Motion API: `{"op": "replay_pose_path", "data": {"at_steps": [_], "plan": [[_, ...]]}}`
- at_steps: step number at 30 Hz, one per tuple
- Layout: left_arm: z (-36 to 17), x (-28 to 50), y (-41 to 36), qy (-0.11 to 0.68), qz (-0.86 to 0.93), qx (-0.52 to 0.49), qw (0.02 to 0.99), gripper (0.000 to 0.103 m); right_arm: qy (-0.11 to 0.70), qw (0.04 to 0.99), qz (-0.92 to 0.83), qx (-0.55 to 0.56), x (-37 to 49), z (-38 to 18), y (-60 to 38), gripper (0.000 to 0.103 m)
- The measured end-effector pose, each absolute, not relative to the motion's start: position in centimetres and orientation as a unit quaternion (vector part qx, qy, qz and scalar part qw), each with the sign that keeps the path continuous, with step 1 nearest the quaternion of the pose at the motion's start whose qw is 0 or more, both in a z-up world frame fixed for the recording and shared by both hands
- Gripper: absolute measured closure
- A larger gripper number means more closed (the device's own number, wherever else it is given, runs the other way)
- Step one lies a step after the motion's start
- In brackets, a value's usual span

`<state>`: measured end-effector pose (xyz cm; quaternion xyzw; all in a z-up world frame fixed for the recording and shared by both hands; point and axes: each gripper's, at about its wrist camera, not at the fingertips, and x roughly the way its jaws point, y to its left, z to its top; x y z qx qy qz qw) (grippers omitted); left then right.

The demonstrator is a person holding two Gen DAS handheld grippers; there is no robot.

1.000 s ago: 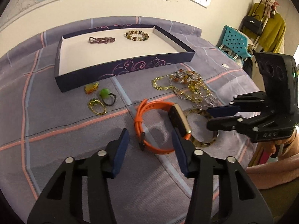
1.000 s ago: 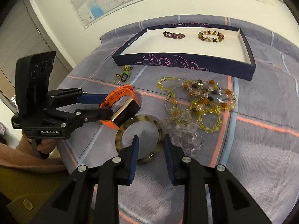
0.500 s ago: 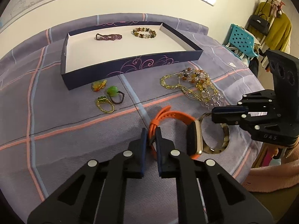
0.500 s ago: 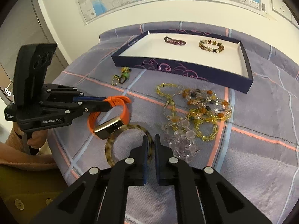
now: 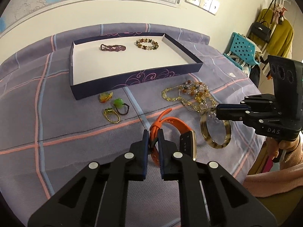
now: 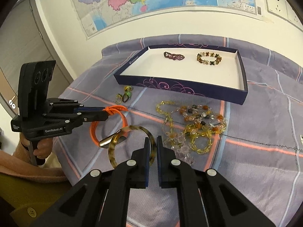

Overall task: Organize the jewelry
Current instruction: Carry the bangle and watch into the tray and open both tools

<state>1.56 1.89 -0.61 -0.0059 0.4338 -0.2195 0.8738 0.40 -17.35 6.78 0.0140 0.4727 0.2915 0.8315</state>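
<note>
1. Orange-strapped watch point(image 5: 171, 132), with a gold-edged case, is pinched at its strap by the left gripper point(image 5: 153, 141) and held above the cloth.
2. Tortoiseshell bangle point(image 6: 130, 143), at 3 o'clock from the watch, is clamped at its rim by the right gripper point(image 6: 151, 149).
3. Beaded necklaces point(image 5: 191, 98) are heaped at 1 o'clock.
4. Navy tray point(image 5: 132, 79), at 12 o'clock, is seen holding two bracelets point(image 5: 113, 47).

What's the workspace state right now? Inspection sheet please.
Surface: checked bedspread, flat.
Job's things: tray holds two bracelets; orange watch, tortoiseshell bangle, necklace pile and rings outside it.
Clutter: nothing seen.
Grippers: left gripper shut on orange watch strap; right gripper shut on tortoiseshell bangle.
Cables: nothing seen.
Surroundings: wall map, sockets, blue chair.
</note>
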Motion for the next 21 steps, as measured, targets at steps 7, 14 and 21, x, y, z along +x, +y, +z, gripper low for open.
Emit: {"op": "replay_pose_path", "data": {"at_steps": [7,14,21], "plan": [[1.2,1.7,2.2,0.411,-0.222,-0.006,0.884,0.093,0.456,0.842,0.288,0.022,1.4,7.7,-17.7,0.097],[3.5,2.9,2.6,0.382,-0.214,-0.002,0.899,0.092,0.435,0.857,0.276,0.022,3.2,9.0,-18.5,0.097],[5.6,5.9,3.2,0.357,-0.196,0.0,0.913,0.092,0.419,0.869,0.26,0.026,6.6,9.9,-19.5,0.097]]}}
